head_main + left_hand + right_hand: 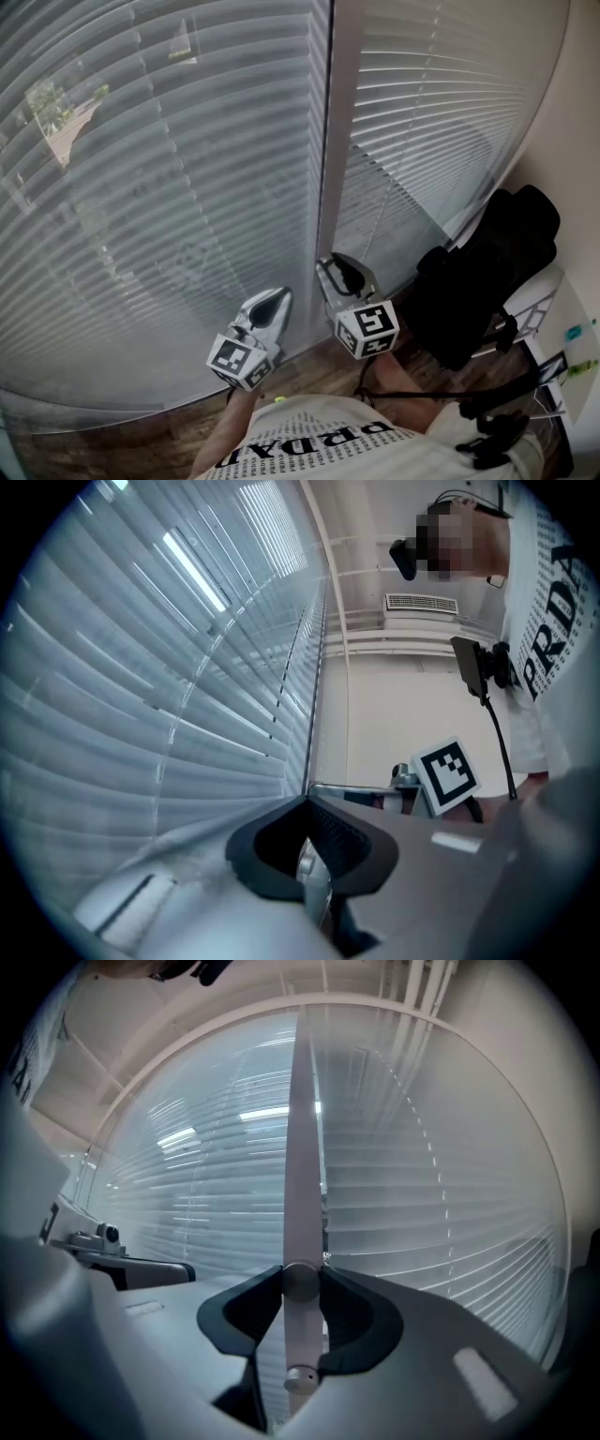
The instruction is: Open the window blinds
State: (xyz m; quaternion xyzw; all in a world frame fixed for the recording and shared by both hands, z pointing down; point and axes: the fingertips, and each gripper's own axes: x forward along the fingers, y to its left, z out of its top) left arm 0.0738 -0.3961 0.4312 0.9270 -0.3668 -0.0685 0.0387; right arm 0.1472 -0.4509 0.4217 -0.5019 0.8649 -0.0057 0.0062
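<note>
Two white slatted blinds cover the window: a wide left blind (159, 187) and a narrower right blind (422, 122), with a white frame post (323, 141) between them. Greenery shows faintly through the left blind's slats. A thin tilt wand (377, 220) hangs in front of the right blind and runs down into my right gripper (340, 272). In the right gripper view the wand (300, 1166) stands upright between the jaws of that gripper (301, 1279), which is shut on it. My left gripper (272, 302) hovers beside it near the left blind's lower part, shut and empty (307, 803).
A black bag (487, 272) sits on a chair at the right, close to my right arm. Wood floor (141, 431) runs below the blinds. A beige wall (572, 141) closes the right side. The right gripper's marker cube (450, 772) shows in the left gripper view.
</note>
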